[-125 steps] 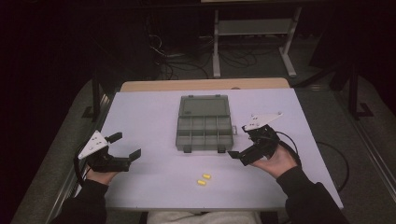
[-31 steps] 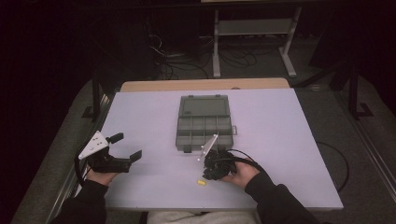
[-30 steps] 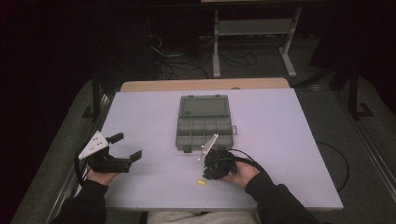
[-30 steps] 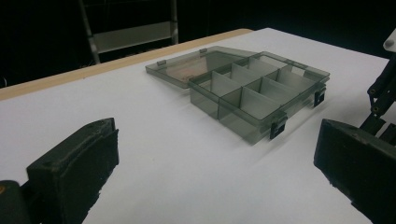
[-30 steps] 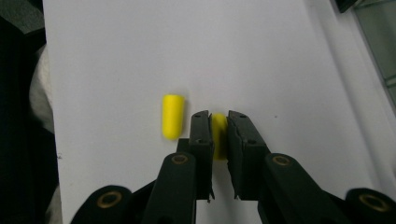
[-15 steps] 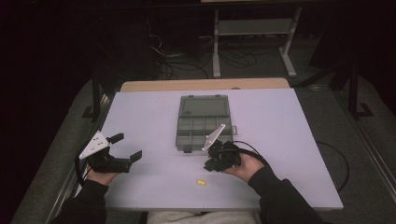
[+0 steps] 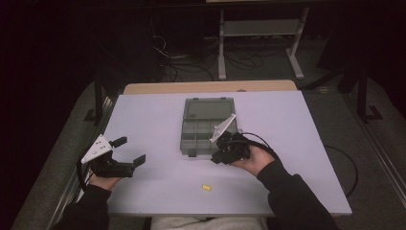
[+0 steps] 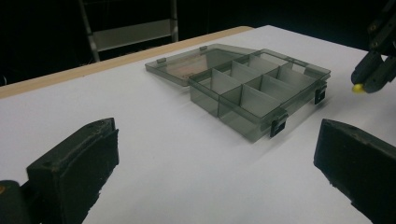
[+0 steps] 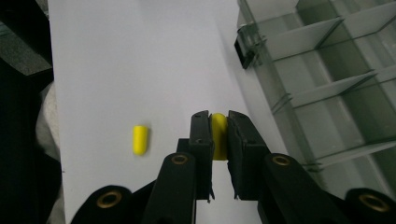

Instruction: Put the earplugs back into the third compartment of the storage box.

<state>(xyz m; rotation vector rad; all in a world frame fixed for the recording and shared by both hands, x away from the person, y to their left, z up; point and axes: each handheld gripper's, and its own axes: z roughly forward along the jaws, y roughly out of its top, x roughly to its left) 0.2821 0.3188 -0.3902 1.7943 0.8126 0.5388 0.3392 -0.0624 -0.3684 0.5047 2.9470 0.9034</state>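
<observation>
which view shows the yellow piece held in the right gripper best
The right gripper view: the held yellow piece sits large between the right gripper jaws. The left gripper view shows it as a distant dot; in the high view the gripper hides it.

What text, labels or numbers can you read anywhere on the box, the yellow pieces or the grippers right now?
None can be read.
Compartment box: clear grey plastic, no lettering seen.
Yellow piece between the right gripper fingers: plain.
Yellow piece on the table: plain.
Left gripper plate: dark dots, too small to tell as marks or holes.
</observation>
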